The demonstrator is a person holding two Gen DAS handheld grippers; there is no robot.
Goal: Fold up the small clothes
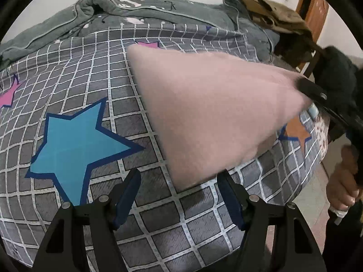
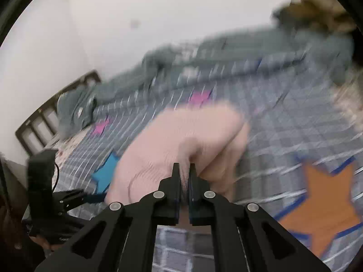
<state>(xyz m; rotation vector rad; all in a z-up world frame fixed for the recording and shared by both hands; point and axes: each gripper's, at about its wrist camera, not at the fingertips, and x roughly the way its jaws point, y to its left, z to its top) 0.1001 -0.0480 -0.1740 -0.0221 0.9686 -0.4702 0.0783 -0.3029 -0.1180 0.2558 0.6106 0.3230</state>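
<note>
Pink garment (image 1: 211, 111) hangs lifted over the bed, pinched at one end by the right gripper (image 2: 184, 170), jaws clenched on a bunched fold of the cloth; in the left wrist view that gripper (image 1: 312, 90) shows at the right edge with the fabric stretched out from it toward the middle of the bed. Left gripper (image 1: 179, 179) is released, jaws spread wide, nothing between the pads; the garment's lower edge hangs just above and beyond the right-hand finger (image 1: 229, 195), contact cannot be told. Both views motion-blurred, the right wrist view heavily. Bedsheet (image 1: 158, 226), grey grid with a blue star (image 1: 74, 145) and an orange star (image 2: 326, 206), lies flat and bare under and left of the garment. Grey-green blanket (image 1: 118, 11) is bunched along the far side by the wall, brown clothing (image 1: 272, 13) piled at the far right corner. Bed edge drops to the floor at right, where a hand (image 1: 344, 181) grips the right tool's handle.
</note>
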